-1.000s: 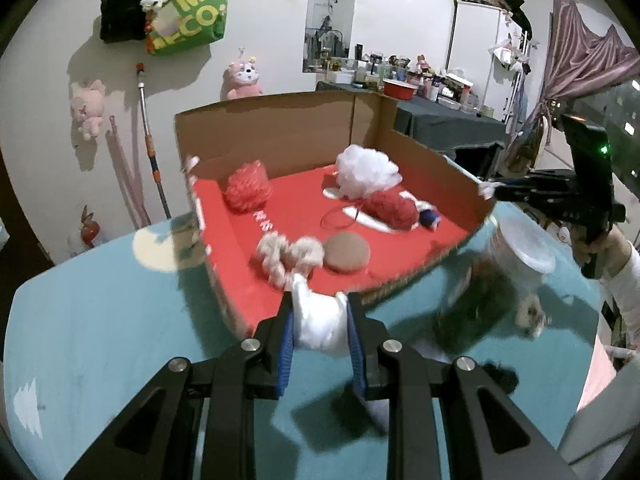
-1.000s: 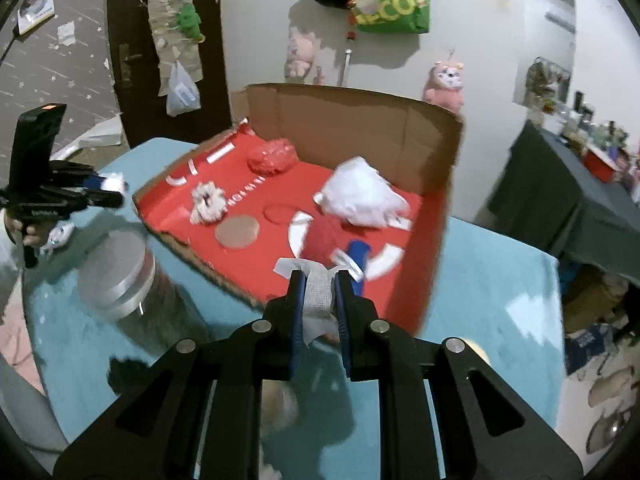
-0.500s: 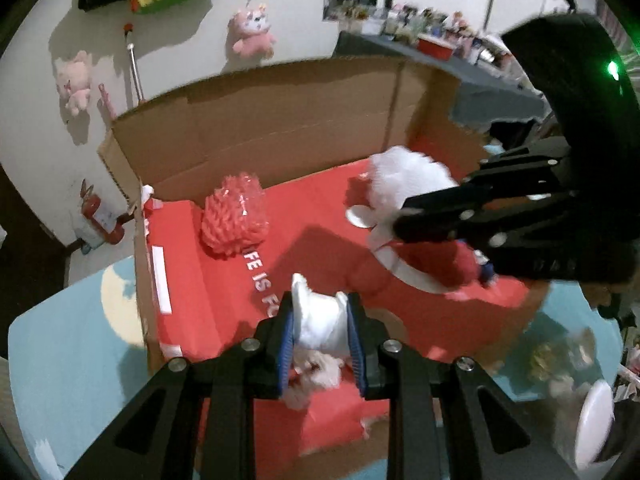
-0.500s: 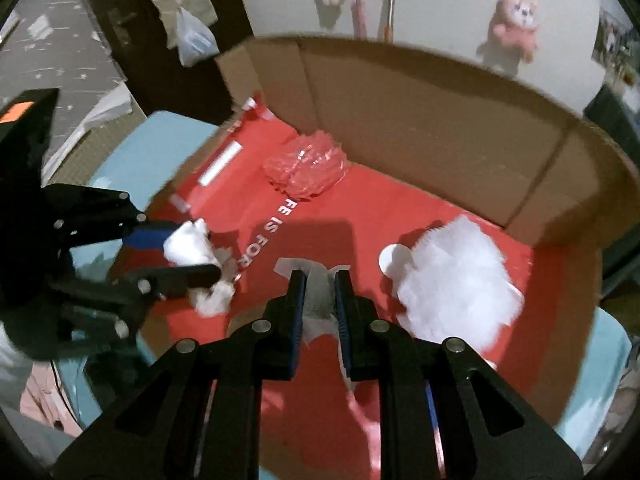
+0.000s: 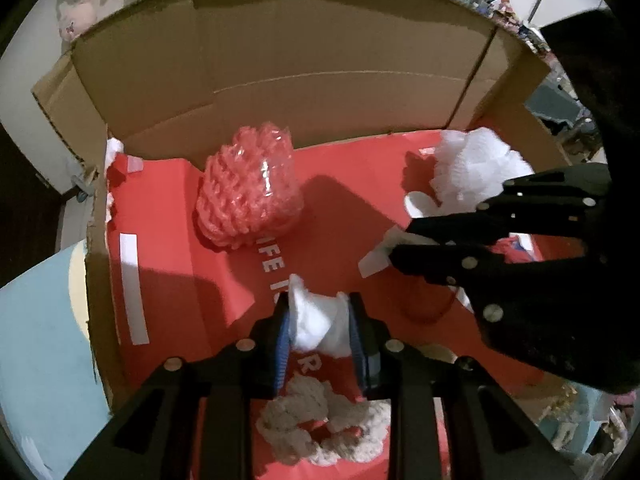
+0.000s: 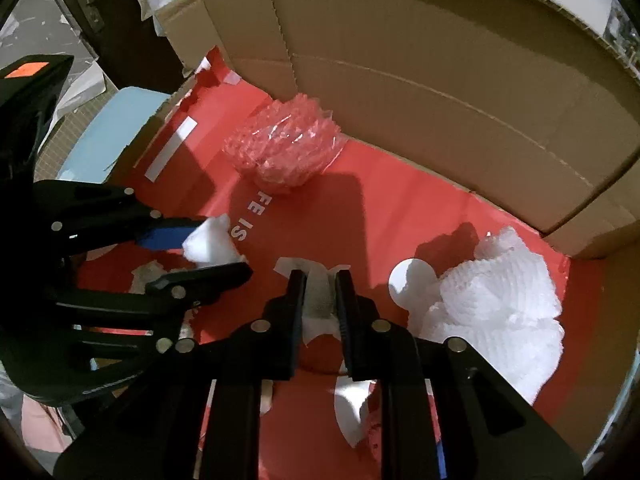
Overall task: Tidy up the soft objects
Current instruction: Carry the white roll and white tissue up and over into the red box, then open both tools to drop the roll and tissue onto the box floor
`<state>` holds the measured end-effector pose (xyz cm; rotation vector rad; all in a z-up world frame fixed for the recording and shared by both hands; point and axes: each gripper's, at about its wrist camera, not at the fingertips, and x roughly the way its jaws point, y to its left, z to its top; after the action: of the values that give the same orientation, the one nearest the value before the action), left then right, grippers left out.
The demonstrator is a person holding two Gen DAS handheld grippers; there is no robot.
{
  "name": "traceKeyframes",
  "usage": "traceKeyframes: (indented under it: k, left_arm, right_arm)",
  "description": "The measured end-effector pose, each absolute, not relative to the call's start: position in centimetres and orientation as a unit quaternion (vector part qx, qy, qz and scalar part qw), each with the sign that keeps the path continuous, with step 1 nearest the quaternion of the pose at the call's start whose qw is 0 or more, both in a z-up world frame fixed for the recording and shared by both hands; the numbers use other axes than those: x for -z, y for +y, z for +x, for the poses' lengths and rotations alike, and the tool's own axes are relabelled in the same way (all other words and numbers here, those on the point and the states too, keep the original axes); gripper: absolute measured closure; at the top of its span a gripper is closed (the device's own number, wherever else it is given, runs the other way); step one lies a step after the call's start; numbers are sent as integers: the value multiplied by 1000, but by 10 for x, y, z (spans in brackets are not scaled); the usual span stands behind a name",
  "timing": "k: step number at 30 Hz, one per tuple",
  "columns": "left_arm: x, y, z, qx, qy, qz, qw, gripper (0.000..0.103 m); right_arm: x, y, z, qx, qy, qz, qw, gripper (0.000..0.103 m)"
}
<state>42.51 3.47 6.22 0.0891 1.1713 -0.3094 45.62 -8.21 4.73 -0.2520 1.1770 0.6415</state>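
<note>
Left gripper (image 5: 320, 320): fingers clamped on a white soft wad (image 5: 318, 322), lower centre of frame, over the box floor.
Right gripper (image 6: 320, 292): fingers pinching a pale cloth scrap (image 6: 318, 300), centre frame.
Cardboard box (image 5: 280, 60): red floor holds pink bubble wrap (image 5: 248, 196), white fluffy foam (image 6: 496, 312), cream rope knot (image 5: 320, 428).

black plastic left gripper (image 5: 320, 322), blue jaw pads, silver screws, matching black right gripper (image 6: 320, 294), orange marking

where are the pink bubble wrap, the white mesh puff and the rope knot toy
pink bubble wrap (image 5: 248, 192), left wrist view, middle of the bundle
white mesh puff (image 6: 500, 300), right wrist view, centre of the fluff
rope knot toy (image 5: 320, 428), left wrist view, middle knot
</note>
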Motion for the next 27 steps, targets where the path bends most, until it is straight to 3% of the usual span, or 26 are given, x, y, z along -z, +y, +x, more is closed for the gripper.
traceKeyframes:
  k: [5,10,14,19,23,27]
  left_arm:
    - [-56,36,422,139,551,44,822,74]
    - [-56,44,424,129,550,46,824,72]
    - [-60,53,419,128,546,31,828,60]
    - [-73,60,406,122,531,30,838,56]
    - [-94,62,386,121,507,26,853,43]
    - [-120,65,361,127,476,12,870,32]
  right_arm:
    - [-47,-77,458,-294,543,-123,777,79]
    - [-49,-77,458,-282,532,-133,787,50]
    - [-55,-83,458,-281,527,-124,792,47]
    - [-67,-85,448,-277,511,-135,803,41]
    - [-89,-98,430,-267,491,-127,819,34]
    - [-121,-118,405,-251,460,-111,845,33]
